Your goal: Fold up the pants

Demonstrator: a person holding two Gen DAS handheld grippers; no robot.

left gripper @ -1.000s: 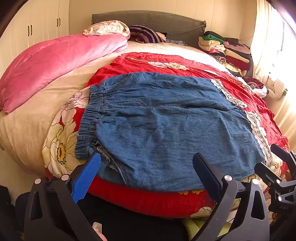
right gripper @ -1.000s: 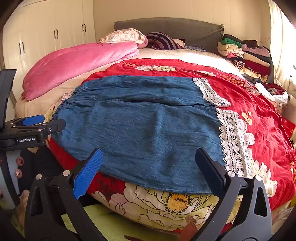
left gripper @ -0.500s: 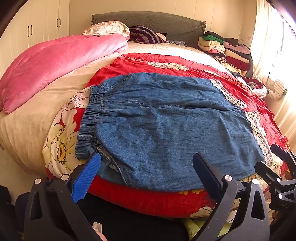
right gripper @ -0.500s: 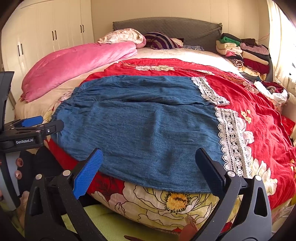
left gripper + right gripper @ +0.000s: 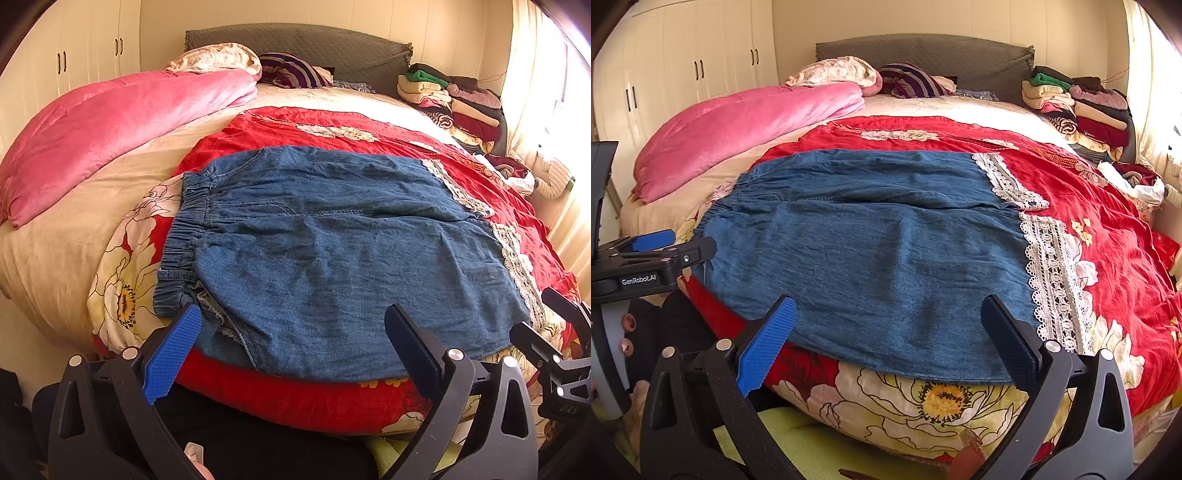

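Note:
Blue denim pants [image 5: 332,251] [image 5: 879,251] lie spread flat across a red flowered blanket [image 5: 369,125] [image 5: 1089,206] on the bed. The elastic waistband [image 5: 184,236] is at the left; white lace hems [image 5: 1052,273] are at the right. My left gripper [image 5: 293,328] stands open just short of the near edge of the pants, close to the waistband corner. My right gripper [image 5: 888,321] is open too, hovering over the near edge toward the hem end. Neither holds any cloth. Each gripper shows at the edge of the other's view.
A pink quilt [image 5: 110,122] lies along the bed's left side. Pillows [image 5: 218,61] and a grey headboard [image 5: 314,40] are at the far end. Stacked folded clothes [image 5: 450,99] sit at the far right by a bright curtain [image 5: 535,92]. White wardrobes [image 5: 683,77] stand at left.
The left view has barely changed. The right gripper has drifted a little lower and nearer the bed edge. Both grippers stay open.

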